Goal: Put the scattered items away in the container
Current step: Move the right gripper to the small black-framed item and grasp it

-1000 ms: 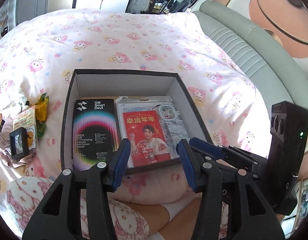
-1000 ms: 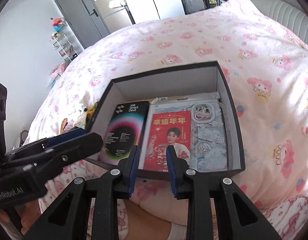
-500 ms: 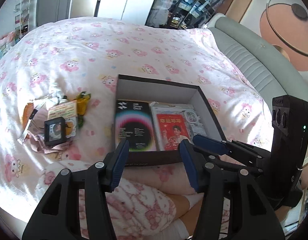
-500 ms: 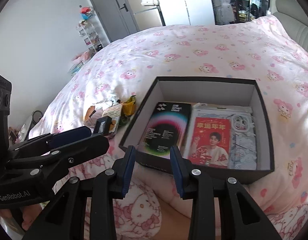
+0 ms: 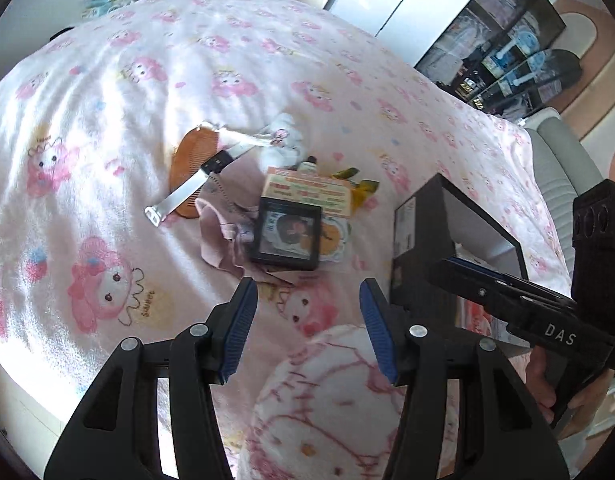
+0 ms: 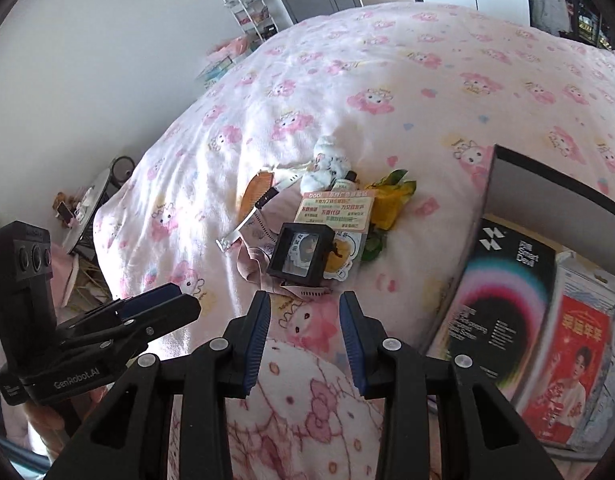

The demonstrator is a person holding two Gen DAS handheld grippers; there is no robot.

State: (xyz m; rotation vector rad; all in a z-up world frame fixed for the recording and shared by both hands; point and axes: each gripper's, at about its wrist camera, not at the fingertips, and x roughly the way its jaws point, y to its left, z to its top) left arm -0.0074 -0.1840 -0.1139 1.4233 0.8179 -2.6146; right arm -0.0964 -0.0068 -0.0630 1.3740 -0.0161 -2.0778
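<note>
from the left wrist, the left gripper [image 5: 305,322] hangs empty, fingers apart, over the bed [image 5: 119,92]; a small black frame [image 5: 286,237] lies just ahead, the black box [image 5: 423,236] to its right.

from the right wrist, the right gripper [image 6: 303,336] is likewise empty and parted, with frame, comb [image 6: 251,194] and yellow wrapper [image 6: 391,196] scattered left of the box.

1. "DAS" in white on the right gripper [image 5: 463,276], seen right of the left tongs.
2. "GenRobot.AI" on the left gripper [image 6: 179,304], left of the right tongs.
3. "Smart Devil" on the black pack [image 6: 503,300], in the box [image 6: 547,172] right of the right tongs.
4. "bobi" tops the orange card [image 6: 337,210] ahead of the tongs; its other print is unreadable.
</note>
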